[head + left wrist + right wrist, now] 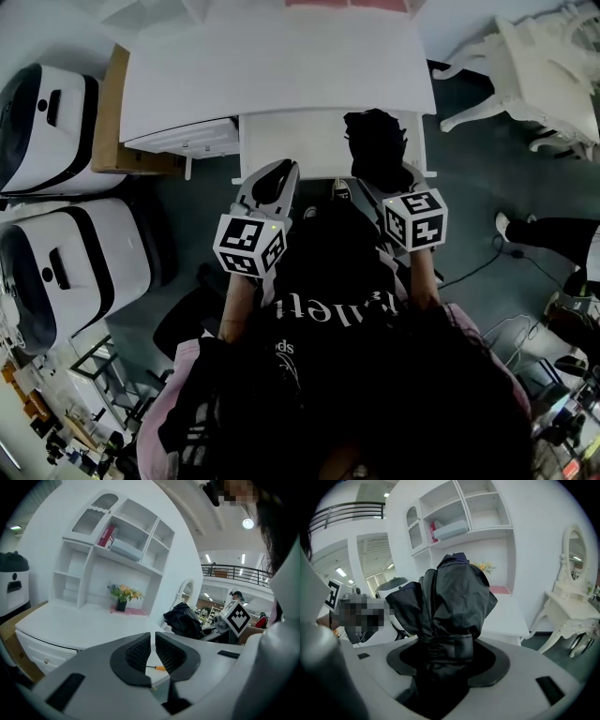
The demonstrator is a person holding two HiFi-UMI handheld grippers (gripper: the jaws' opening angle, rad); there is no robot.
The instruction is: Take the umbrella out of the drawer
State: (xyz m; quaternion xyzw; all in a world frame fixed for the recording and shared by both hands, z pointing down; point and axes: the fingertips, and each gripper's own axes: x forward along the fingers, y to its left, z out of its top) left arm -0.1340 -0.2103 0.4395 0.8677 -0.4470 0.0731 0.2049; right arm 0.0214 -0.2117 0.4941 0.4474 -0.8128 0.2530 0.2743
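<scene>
Clearly, the folded black umbrella (450, 602) is clamped in the right gripper (382, 190), long axis rising from the jaws, over the open drawer's (291, 141) right side. The left gripper (153, 649) is held nearby, jaws nearly together on nothing.

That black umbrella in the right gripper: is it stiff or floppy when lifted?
The umbrella shows loose, crumpled cloth folds above the right gripper, so its fabric probably flops and sways. It stands upright from the grip, suggesting a stiff core. The cloth looks smooth, so it may slip somewhat.
</scene>
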